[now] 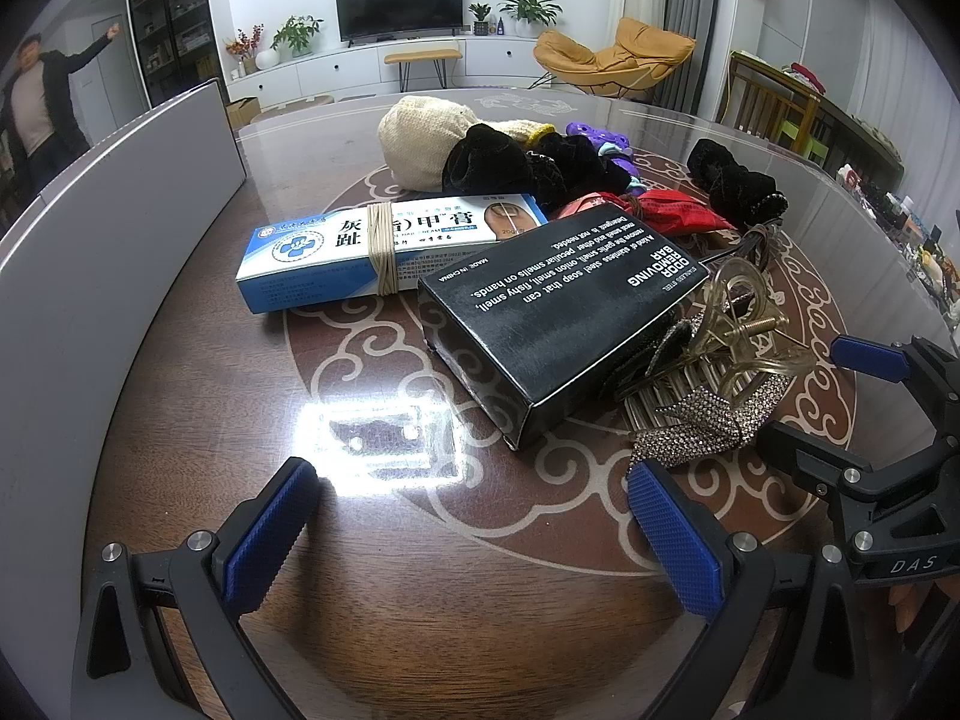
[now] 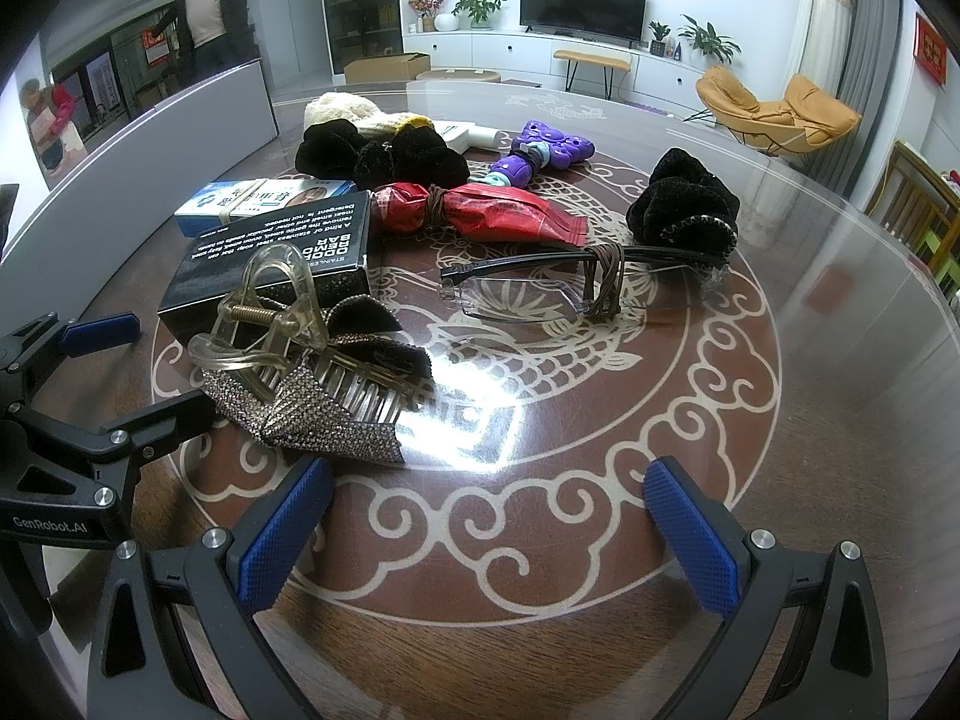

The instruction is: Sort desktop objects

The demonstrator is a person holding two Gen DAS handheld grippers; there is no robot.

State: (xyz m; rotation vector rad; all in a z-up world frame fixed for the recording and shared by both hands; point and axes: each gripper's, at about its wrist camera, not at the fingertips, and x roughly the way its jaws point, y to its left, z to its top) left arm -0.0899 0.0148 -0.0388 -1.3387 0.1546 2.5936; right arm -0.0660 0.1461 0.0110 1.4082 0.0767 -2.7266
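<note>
At the centre of the glossy patterned bench (image 2: 810,420), a clear plastic hair claw clip with a rhinestone bow (image 2: 306,372) is seen leaning against the black printed cardboard box (image 1: 540,312), just ahead of both tools. The left claw (image 1: 474,540) and right claw (image 2: 489,540) are held wide apart, empty. The clip's teeth could be snagged, and the rimless glasses bound with brown cord (image 2: 576,288) could be knocked.

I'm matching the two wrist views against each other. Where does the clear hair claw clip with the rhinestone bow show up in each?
Left wrist: hair claw clip lies right of centre, against the black box's near right end.
Right wrist: clip lies left of centre, in front of the same box.
Shared landmark: the black box.
</note>
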